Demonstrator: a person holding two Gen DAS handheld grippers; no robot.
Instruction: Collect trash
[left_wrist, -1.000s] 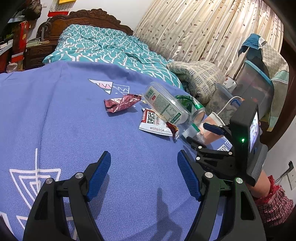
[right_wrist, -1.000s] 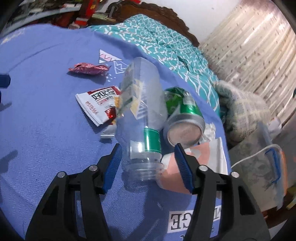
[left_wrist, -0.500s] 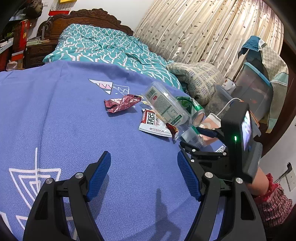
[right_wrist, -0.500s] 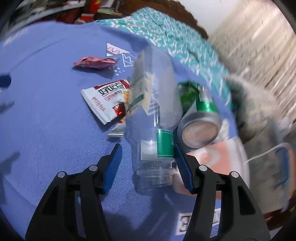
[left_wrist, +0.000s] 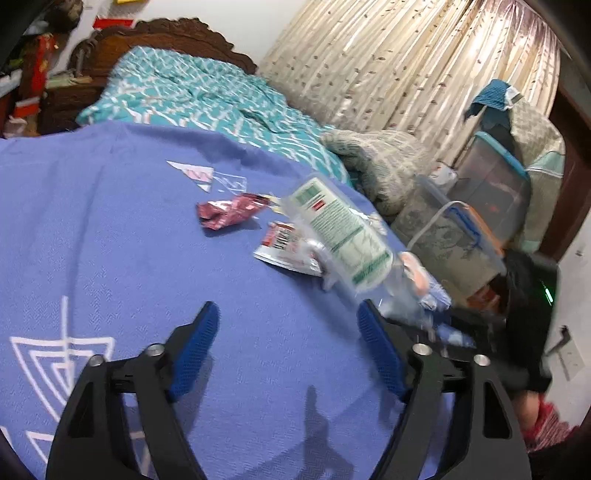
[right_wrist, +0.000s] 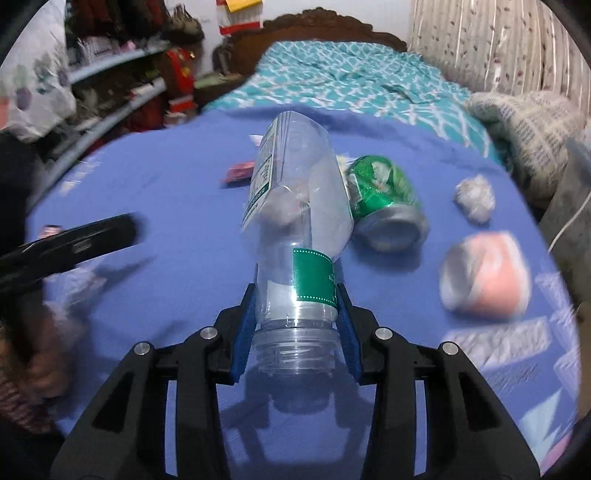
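Right gripper (right_wrist: 295, 325) closing on the bottle (right_wrist: 299, 206) neck, pads touching. Left gripper (left_wrist: 288, 354) opening wide, empty. Risk: the slick neck slips, dropping beside the can (right_wrist: 384, 199).

The right gripper (right_wrist: 295, 314) has closed on the bottle (right_wrist: 295, 206), lifting it.

My left camera looks forward and down along my left fingers (left_wrist: 195, 343), low over the blue blanket (left_wrist: 92, 229), toward the curtains (left_wrist: 406, 62). My right camera sits close behind the clear bottle (right_wrist: 295, 221), facing the headboard (right_wrist: 317, 26). Both views share the bottle (left_wrist: 340, 229), blanket and teal bedding (left_wrist: 192, 96).
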